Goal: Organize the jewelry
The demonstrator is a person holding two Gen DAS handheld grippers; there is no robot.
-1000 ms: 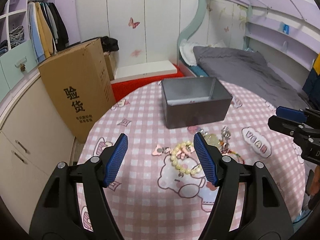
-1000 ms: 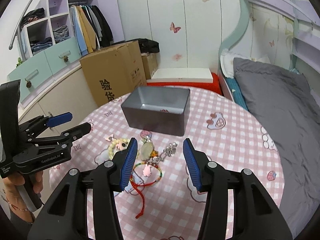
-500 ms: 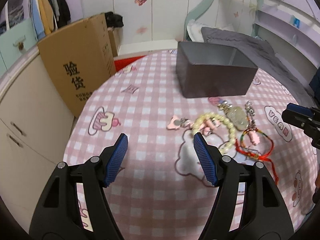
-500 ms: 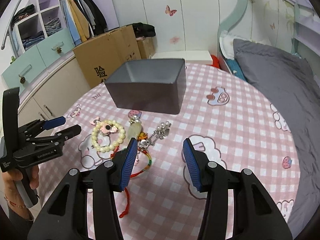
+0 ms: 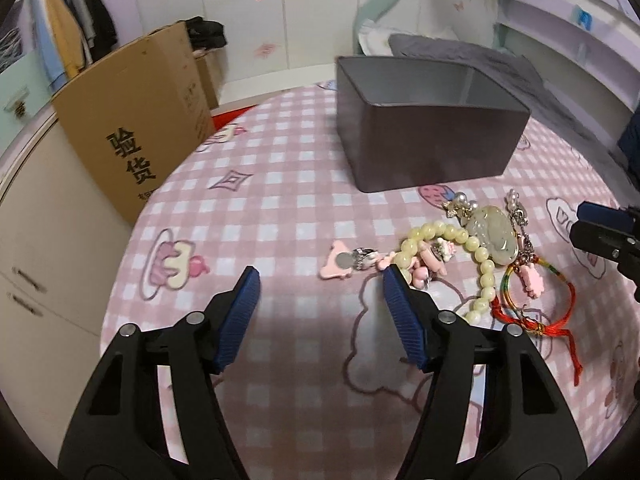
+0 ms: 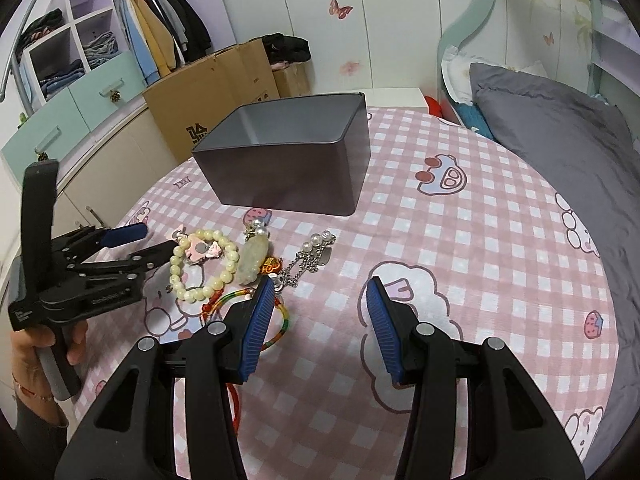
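Note:
A grey metal box (image 5: 428,136) (image 6: 296,160) stands open on the pink checked tablecloth (image 5: 280,208). In front of it lies a jewelry pile: a pale bead bracelet (image 5: 452,240) (image 6: 200,264), a jade pendant (image 5: 494,234) (image 6: 252,260), a pink hair clip (image 5: 340,266), a red and multicolour cord bracelet (image 5: 532,312) (image 6: 240,300) and a pearl and silver chain (image 6: 314,252). My left gripper (image 5: 318,284) (image 6: 138,244) is open, low over the cloth just left of the pink clip. My right gripper (image 6: 320,296) (image 5: 600,224) is open, just right of the pile.
A cardboard box (image 5: 132,120) stands on the floor beyond the table's left edge, beside cream cabinets (image 5: 36,264). A bed with grey bedding (image 6: 560,140) lies to the right. A wardrobe with clothes (image 6: 156,40) is at the back left.
Both grippers have dropped lower and moved closer to the jewelry pile. The left gripper now sits by the pink clip. Both stay open.

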